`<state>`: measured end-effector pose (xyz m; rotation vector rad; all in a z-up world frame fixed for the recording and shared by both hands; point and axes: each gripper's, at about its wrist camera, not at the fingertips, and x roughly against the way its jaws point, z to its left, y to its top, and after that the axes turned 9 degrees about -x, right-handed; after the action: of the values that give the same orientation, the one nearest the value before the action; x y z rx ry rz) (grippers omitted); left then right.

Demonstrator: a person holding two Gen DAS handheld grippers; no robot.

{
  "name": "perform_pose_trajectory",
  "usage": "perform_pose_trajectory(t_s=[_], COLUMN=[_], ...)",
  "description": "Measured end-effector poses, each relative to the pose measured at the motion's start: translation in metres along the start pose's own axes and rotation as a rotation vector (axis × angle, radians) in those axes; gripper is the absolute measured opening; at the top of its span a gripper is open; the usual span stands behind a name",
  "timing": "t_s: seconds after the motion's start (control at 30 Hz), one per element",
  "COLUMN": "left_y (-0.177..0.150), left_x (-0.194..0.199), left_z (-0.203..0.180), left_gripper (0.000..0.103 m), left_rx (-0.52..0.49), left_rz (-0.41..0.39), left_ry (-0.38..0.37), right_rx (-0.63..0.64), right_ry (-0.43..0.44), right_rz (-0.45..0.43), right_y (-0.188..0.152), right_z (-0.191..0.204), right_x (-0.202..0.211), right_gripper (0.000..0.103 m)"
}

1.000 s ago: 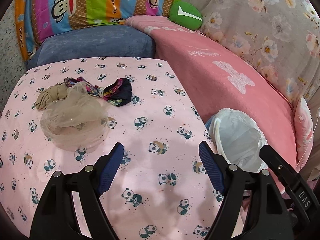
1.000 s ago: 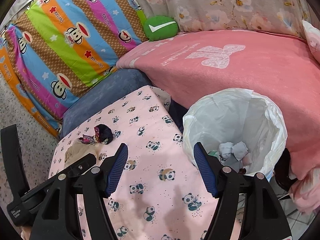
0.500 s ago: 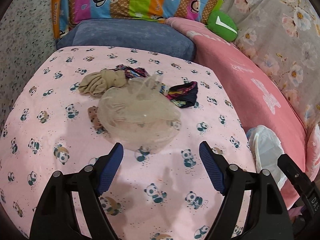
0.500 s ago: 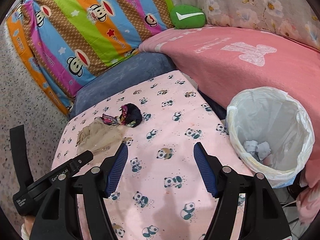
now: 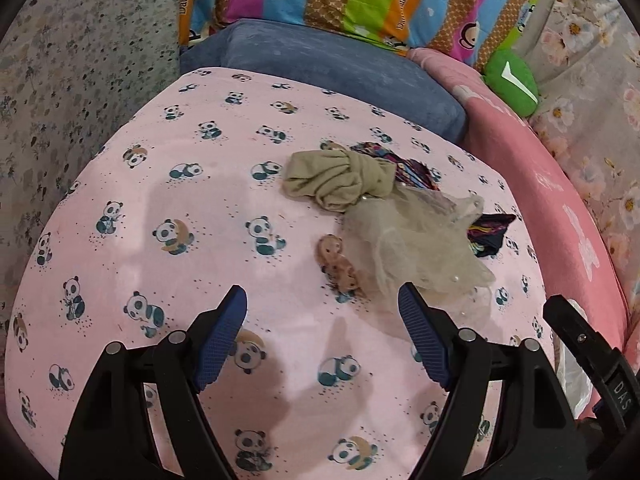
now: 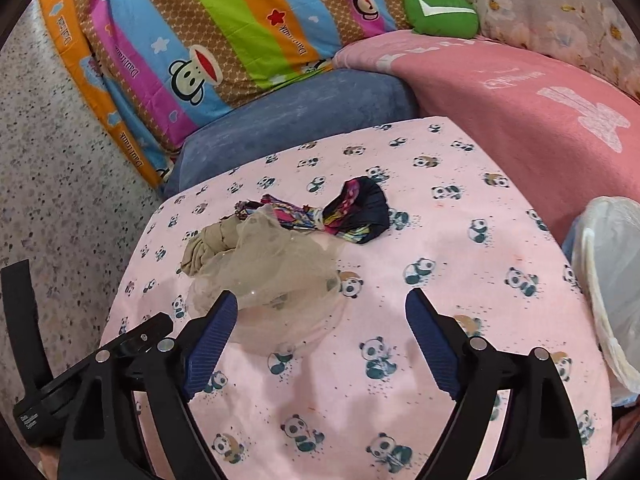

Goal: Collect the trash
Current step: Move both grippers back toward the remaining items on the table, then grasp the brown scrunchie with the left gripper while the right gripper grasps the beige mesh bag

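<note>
Ahead-right of left gripper (image 5: 322, 334), perhaps sheer netting (image 5: 420, 248)

Sheer bag (image 5: 416, 248) lies on the table (image 5: 160, 200), rolled cloth (image 5: 340, 178) behind it.

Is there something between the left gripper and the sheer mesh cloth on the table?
Nothing visible. The left gripper is open over bare panda tablecloth, and the mesh cloth lies just ahead, beside its right finger.
</note>
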<state>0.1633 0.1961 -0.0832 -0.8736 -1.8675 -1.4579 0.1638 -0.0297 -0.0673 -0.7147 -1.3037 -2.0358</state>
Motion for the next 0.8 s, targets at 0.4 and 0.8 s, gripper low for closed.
perform_pose_trajectory(t_s=[0.4, 0.8], left_y=[0.017, 0.017], left_x=[-0.031, -0.064], left_z=[0.03, -0.006], left_gripper=[0.074, 0.066], left_rx=[0.033, -0.046], left_rz=[0.021, 0.065], left_ry=[0.009, -0.052], right_rx=[-0.003, 0.002], right_ry=[-0.026, -0.036], right_rz=[0.097, 0.171], right_y=[0.009, -0.018], right_z=[0.04, 0.0], right_x=[-0.095, -0.09], right_gripper=[0.084, 0.006])
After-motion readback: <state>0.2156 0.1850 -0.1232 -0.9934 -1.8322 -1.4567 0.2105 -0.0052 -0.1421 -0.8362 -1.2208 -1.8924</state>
